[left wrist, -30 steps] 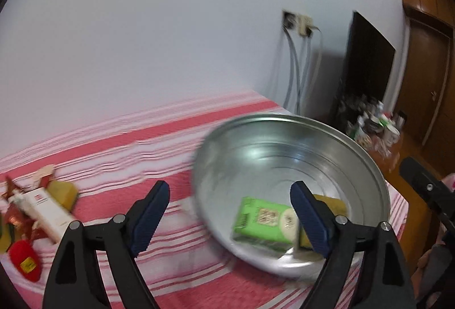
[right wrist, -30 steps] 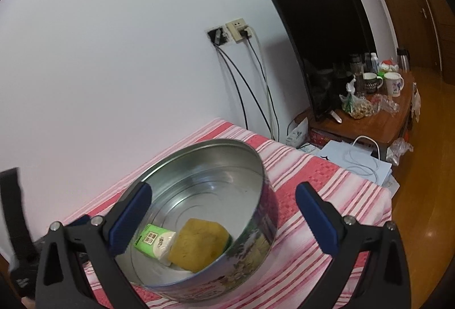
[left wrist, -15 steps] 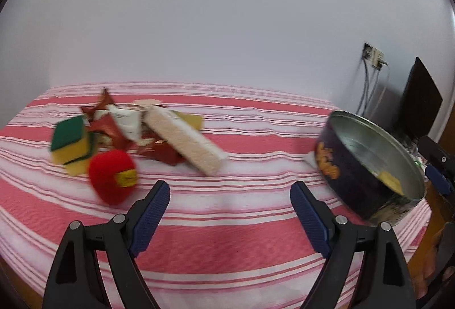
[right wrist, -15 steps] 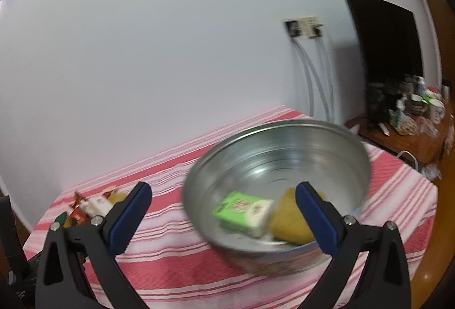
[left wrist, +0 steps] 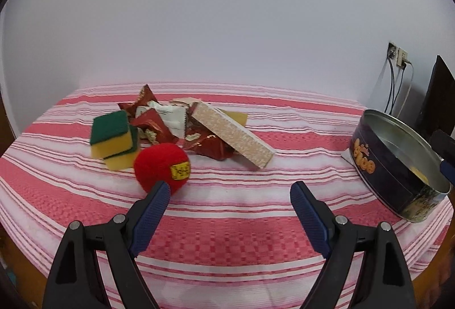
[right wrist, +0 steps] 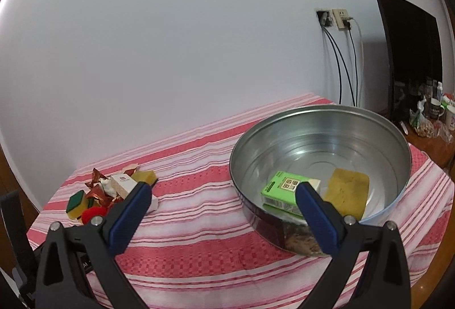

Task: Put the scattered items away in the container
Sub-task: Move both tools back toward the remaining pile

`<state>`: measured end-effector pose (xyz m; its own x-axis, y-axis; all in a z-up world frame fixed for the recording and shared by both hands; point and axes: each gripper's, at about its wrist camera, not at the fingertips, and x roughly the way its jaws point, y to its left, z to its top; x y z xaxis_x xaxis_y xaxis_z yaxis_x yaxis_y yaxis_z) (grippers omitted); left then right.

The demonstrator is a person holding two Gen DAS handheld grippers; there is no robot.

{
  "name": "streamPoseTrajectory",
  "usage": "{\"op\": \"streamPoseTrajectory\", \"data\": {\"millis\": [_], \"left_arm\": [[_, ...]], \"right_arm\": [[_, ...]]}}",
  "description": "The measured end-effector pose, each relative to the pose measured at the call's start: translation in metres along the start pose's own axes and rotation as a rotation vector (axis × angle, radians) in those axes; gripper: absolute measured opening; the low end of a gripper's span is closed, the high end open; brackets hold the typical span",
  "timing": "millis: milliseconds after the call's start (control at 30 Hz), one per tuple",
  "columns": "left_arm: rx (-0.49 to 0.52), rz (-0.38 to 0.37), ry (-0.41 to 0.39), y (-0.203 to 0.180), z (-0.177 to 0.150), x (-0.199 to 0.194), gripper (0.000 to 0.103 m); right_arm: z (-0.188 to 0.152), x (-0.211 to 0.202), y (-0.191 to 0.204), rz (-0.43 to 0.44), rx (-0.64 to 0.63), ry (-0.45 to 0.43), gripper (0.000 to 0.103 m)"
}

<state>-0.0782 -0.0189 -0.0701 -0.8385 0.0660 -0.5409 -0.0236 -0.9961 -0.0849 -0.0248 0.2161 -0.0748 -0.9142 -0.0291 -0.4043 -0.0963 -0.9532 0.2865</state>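
Observation:
A pile of items lies on the red striped cloth: a red ball point(left wrist: 161, 166) with a yellow label, green-and-yellow sponges point(left wrist: 113, 135), red snack wrappers point(left wrist: 209, 142) and a long beige box point(left wrist: 233, 137). My left gripper point(left wrist: 229, 193) is open just in front of the ball, holding nothing. The round metal tin point(left wrist: 389, 164) stands at the right. In the right wrist view the tin point(right wrist: 321, 135) holds a green carton point(right wrist: 281, 188) and a yellow sponge point(right wrist: 347, 191). My right gripper point(right wrist: 221, 192) is open and holds nothing, near the tin's front-left rim. The pile point(right wrist: 111, 189) sits far left.
A white wall backs the table. Wall sockets with cables point(right wrist: 338, 21) and a dark screen point(right wrist: 409, 53) are at the right, beside a side table with mugs point(right wrist: 435, 109). The cloth's front edge point(left wrist: 227, 280) runs just below the left gripper's fingers.
The left wrist view has swung from the tin to the pile, and the ball now lies nearer its fingers. The right wrist view has swung left, bringing the pile into sight beside the tin.

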Motion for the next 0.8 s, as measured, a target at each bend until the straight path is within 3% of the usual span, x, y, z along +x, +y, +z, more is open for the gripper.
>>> {"op": "streamPoseTrajectory", "data": {"millis": [800], "left_arm": [[-0.063,0.020,0.003,0.035,-0.004,-0.003,0.088]], "right_arm": [[-0.017,0.005,0.051,0.050,-0.108,0.036,0.103]]}}
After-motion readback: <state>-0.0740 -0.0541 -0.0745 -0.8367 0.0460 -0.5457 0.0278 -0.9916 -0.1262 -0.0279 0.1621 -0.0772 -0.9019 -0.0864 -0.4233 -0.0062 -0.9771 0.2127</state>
